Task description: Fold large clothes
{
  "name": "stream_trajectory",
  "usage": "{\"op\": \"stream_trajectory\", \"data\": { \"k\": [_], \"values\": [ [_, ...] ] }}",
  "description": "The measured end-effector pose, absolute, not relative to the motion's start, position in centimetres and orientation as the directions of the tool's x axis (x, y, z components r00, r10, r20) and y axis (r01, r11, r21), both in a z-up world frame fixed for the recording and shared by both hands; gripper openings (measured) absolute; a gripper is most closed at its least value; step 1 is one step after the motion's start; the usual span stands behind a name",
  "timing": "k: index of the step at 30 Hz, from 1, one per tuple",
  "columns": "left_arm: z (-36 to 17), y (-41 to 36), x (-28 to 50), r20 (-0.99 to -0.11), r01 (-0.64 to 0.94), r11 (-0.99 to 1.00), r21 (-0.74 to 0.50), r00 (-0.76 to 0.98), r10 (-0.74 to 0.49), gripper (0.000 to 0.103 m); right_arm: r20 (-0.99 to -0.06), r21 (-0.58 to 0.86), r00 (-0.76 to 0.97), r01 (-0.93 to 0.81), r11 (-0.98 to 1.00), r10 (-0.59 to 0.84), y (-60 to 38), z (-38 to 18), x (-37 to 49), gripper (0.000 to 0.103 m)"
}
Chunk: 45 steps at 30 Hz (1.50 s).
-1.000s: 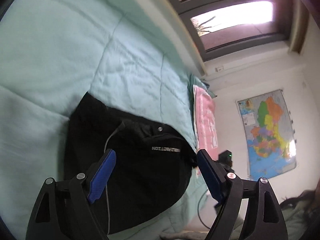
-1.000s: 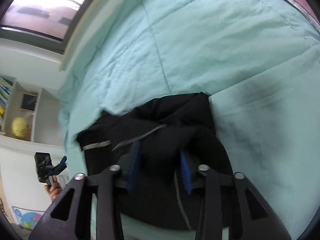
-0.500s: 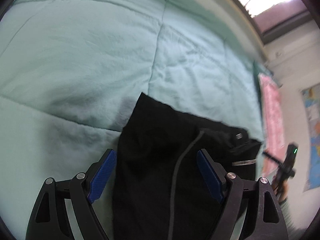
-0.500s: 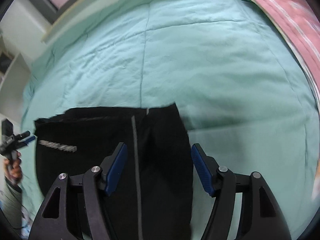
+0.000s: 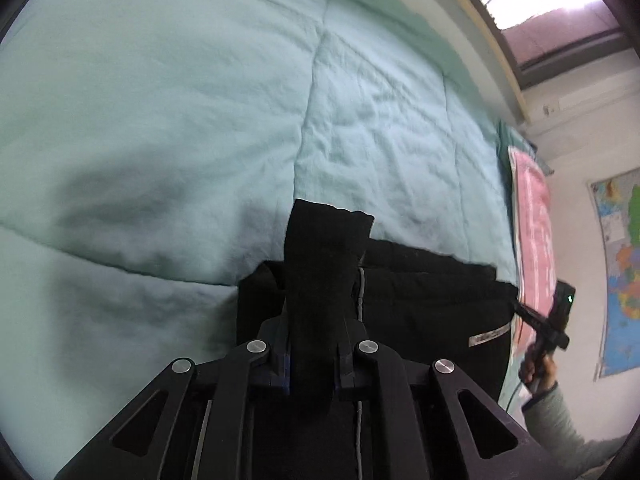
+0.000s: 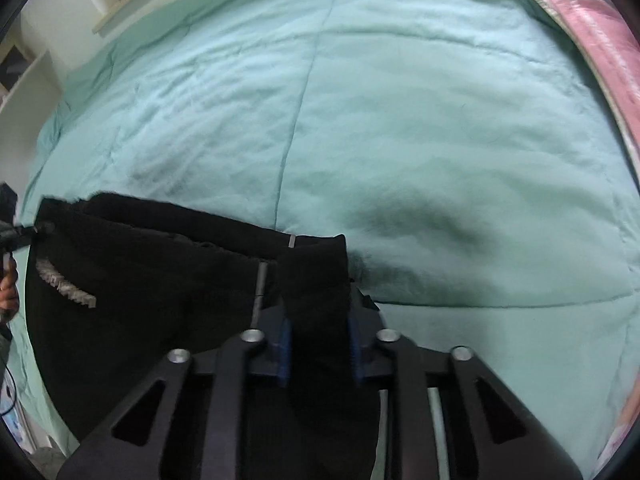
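A black garment (image 5: 424, 300) with a grey cord and a small grey label lies folded on the pale green quilt (image 5: 200, 100). My left gripper (image 5: 314, 364) is shut on a corner of it, and black cloth sticks up between the blue pads. In the right wrist view the same black garment (image 6: 140, 280) spreads to the left. My right gripper (image 6: 318, 344) is shut on another corner of it, with cloth standing up between the jaws. The right gripper also shows small at the garment's far edge in the left wrist view (image 5: 556, 320).
A pink blanket (image 5: 532, 216) lies along the bed's far side, also in the right wrist view (image 6: 600, 40). A window (image 5: 540, 8) and a wall map (image 5: 620, 272) are beyond the bed. A white shelf (image 6: 24, 76) stands at the left.
Both grippers were open over the garment half a second ago. Both have now closed on its corners, with cloth bunched between the pads.
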<state>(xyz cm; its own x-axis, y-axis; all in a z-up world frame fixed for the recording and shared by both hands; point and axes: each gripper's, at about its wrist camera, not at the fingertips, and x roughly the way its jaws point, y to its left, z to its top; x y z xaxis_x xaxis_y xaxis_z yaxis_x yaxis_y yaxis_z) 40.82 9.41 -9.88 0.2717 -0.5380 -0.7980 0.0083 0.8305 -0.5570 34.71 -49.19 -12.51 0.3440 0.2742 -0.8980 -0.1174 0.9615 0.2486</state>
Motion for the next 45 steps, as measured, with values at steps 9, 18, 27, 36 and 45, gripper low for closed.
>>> {"op": "stream_trajectory", "data": {
  "k": [9, 18, 27, 36, 45],
  "values": [
    [-1.2, 9.4, 42.0, -0.709, 0.048, 0.818, -0.574, 0.470, -0.526, 0.010, -0.832, 0.134, 0.528, -0.111, 0.985, 0.173, -49.3, -3.4, 35.1, 0.016],
    [-15.2, 10.0, 45.9, -0.850, -0.244, 0.826, -0.509, 0.298, -0.435, 0.012, -0.916, 0.111, 0.384, -0.039, 0.993, 0.118, -47.3, -14.1, 40.8, 0.017],
    [-13.2, 11.9, 45.3, -0.819, -0.246, 0.789, -0.563, 0.294, -0.493, 0.045, -0.946, 0.091, 0.317, 0.041, 0.995, 0.073, -47.6, -15.5, 40.4, 0.035],
    [-0.9, 9.2, 37.5, -0.786, -0.020, 0.866, -0.499, 0.432, -0.443, 0.062, -0.838, 0.245, 0.505, 0.016, 0.969, 0.204, -46.3, -2.8, 31.8, 0.059],
    [-2.3, -7.3, 29.3, -0.848, 0.277, 0.887, -0.370, 0.288, -0.444, 0.063, -0.879, 0.256, 0.377, -0.140, 0.956, 0.291, -34.8, -4.5, 22.7, 0.061]
  ]
}}
